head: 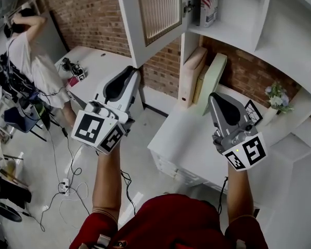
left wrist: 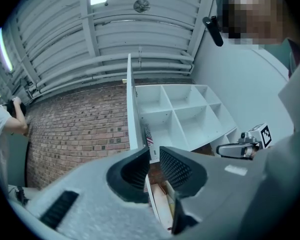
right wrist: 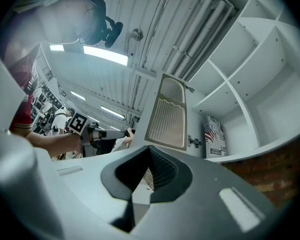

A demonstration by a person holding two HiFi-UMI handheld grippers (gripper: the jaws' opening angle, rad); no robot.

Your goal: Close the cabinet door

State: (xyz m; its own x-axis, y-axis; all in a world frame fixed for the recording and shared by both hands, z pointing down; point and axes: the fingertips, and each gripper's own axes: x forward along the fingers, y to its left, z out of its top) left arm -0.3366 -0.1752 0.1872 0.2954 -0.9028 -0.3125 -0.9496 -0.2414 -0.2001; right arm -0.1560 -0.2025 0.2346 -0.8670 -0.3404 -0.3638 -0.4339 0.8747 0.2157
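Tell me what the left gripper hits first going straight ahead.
Probably the open cabinet door: its edge stands right ahead of the left gripper, by its parted jaws, though how far off is unclear.

Fingers (left wrist: 134, 173) apart before cabinet door (left wrist: 132, 109)

The person wore a dark red short-sleeved shirt (head: 181, 219) that left both forearms bare. The left gripper (head: 130, 72) and the right gripper (head: 213, 96) were smooth pale grey plastic shells with dark recesses. Each had black ribbed pads (left wrist: 177, 169) and, at its near end, a white cube of black square markers (head: 99, 130).
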